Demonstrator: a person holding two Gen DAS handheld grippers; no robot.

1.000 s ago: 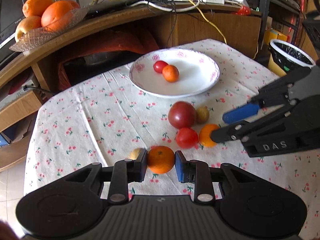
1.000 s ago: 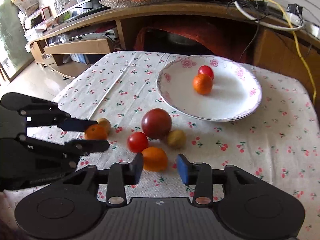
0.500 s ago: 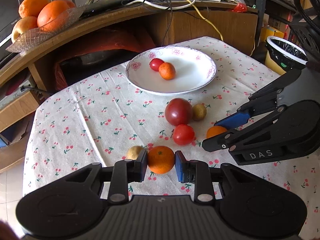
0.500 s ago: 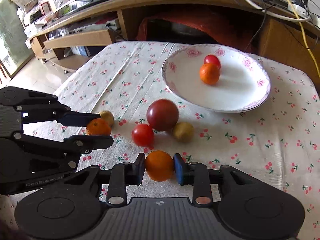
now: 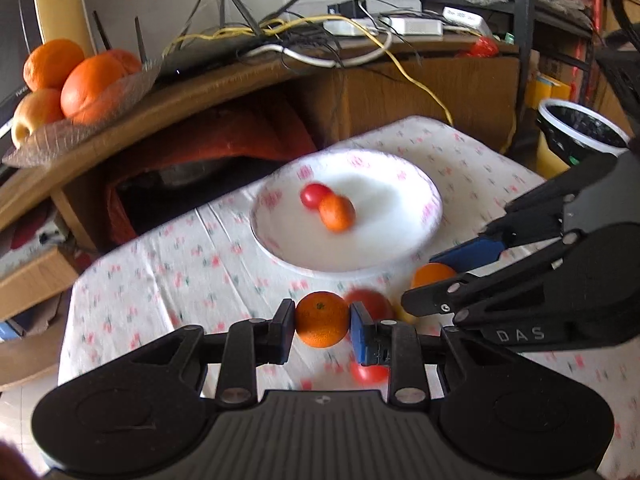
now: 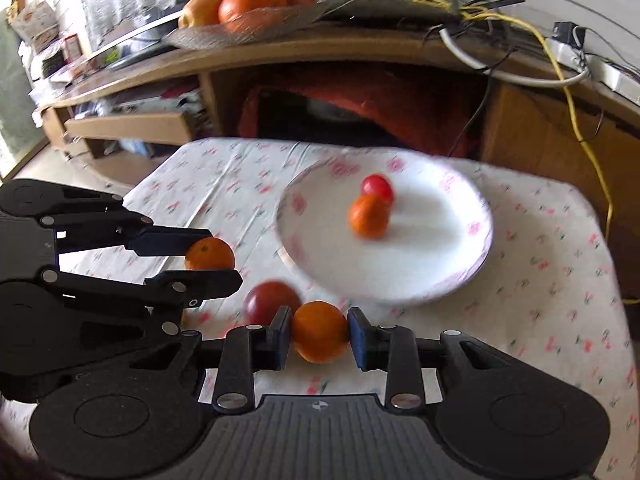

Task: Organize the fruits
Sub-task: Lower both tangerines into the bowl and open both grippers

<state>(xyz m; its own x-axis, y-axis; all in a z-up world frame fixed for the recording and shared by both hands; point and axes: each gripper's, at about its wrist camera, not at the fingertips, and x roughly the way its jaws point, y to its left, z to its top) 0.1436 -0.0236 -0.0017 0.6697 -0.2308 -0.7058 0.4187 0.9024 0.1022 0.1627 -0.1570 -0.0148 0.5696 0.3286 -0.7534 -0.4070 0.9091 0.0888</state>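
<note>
The left gripper [image 5: 322, 320] is squeezing a small orange [image 5: 322, 319] between its two pads. The right gripper [image 6: 319, 332] is squeezing another orange [image 6: 319, 331] the same way. Both fruits look lifted up off the tabletop [image 6: 560, 280], close to the near edge of the white plate [image 6: 472, 276].

The plate has one little red tomato [image 6: 378, 186] and one small orange fruit [image 6: 368, 216] on it, touching each other. A big dark red tomato [image 6: 270, 300] sits on the cloth just behind the right gripper.

I think the job now is to carry both oranges over the plate and set them down. To do it well, go slowly, because round fruit rolls. Hold each orange low over a bare white part of the plate before letting go. Keep the two grippers apart so they do not bump. Try not to knock the two fruits that sit there. Do not squeeze harder, or the soft skin may get hurt.
</note>
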